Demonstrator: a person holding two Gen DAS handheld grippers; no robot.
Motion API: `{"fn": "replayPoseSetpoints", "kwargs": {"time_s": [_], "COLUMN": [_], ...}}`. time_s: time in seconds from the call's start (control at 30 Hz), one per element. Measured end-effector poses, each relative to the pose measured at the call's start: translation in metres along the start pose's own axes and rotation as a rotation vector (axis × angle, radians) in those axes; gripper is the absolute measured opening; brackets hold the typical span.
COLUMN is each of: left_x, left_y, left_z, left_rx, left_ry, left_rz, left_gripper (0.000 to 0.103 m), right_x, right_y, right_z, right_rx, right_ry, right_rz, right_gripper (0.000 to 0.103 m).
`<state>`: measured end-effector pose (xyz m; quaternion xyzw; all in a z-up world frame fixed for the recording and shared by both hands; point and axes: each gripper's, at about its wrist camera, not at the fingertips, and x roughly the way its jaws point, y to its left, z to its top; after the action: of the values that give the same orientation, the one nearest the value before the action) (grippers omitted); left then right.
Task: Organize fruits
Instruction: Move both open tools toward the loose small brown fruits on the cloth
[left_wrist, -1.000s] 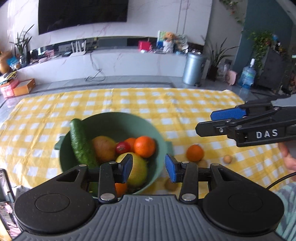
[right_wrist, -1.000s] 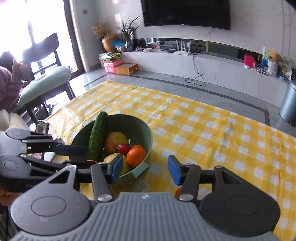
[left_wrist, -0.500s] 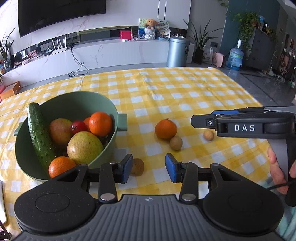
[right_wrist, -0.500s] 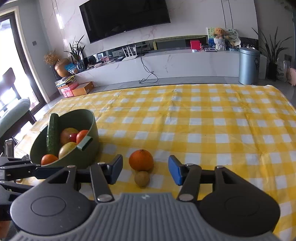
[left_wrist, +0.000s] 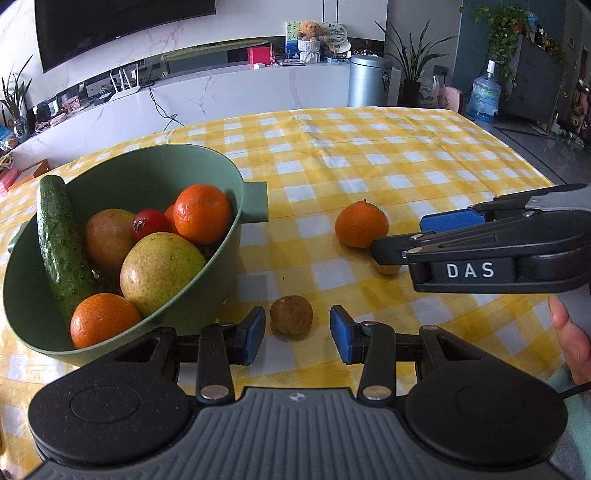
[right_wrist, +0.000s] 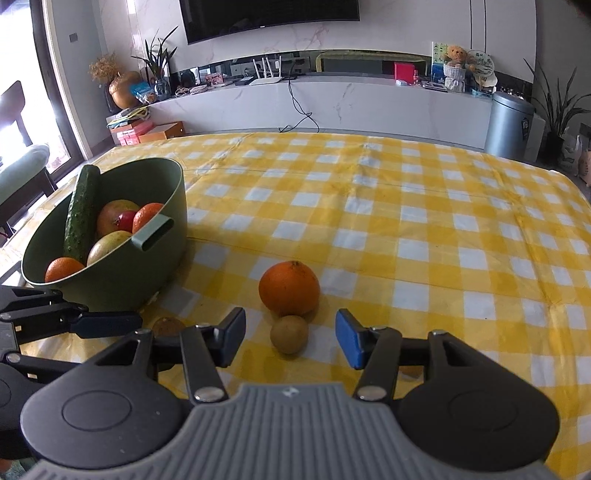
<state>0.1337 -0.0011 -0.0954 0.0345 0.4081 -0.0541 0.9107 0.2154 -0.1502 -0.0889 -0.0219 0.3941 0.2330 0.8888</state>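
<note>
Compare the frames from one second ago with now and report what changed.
Both grippers swung away from the green plastic bowl toward the loose fruit. The open left gripper now brackets a small brown round fruit; the open right gripper brackets a yellowish one before the loose orange. Nothing grasped; fruit unmoved.

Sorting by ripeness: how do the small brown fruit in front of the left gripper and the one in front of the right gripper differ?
The darker brown fruit lies nearer the green bowl, alone; the paler yellowish fruit lies right against the loose orange. Both are small, round and lie on the checked cloth.
</note>
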Motion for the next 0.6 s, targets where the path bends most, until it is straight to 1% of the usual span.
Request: {"fn": "replayPoseSetpoints", "kwargs": {"time_s": [0.13,0.27,0.4,0.53,0.6], "left_x": [0.003,0.004,0.009,0.012,0.012], "left_y": [0.003,0.002,0.002,0.004,0.004], "left_z": [-0.003,-0.005,-0.006,-0.006,-0.006], "left_rx": [-0.014,-0.003,-0.001,-0.022,-0.026], "left_ry": [-0.014,-0.021,-0.016,-0.014,-0.019], "left_rz": [-0.019,-0.018,-0.017,-0.029,-0.033], "left_gripper": [0.048,0.048,0.048,0.048,0.047], "right_x": [0.013,0.018,0.023,0.025,0.025], "right_y": [0.003,0.004,0.002,0.003,0.003], "right_z": [0.000,-0.001,-0.001,-0.002,-0.002], "right_rx": [-0.010,-0.018,-0.001,-0.005,-0.006], "right_ry": [0.030,0.050,0.059,0.067,0.068], "right_rz": [-0.010,-0.020,-0.008,0.002,0.004], "right_gripper": [0.046,0.043,0.040,0.038,0.037]}}
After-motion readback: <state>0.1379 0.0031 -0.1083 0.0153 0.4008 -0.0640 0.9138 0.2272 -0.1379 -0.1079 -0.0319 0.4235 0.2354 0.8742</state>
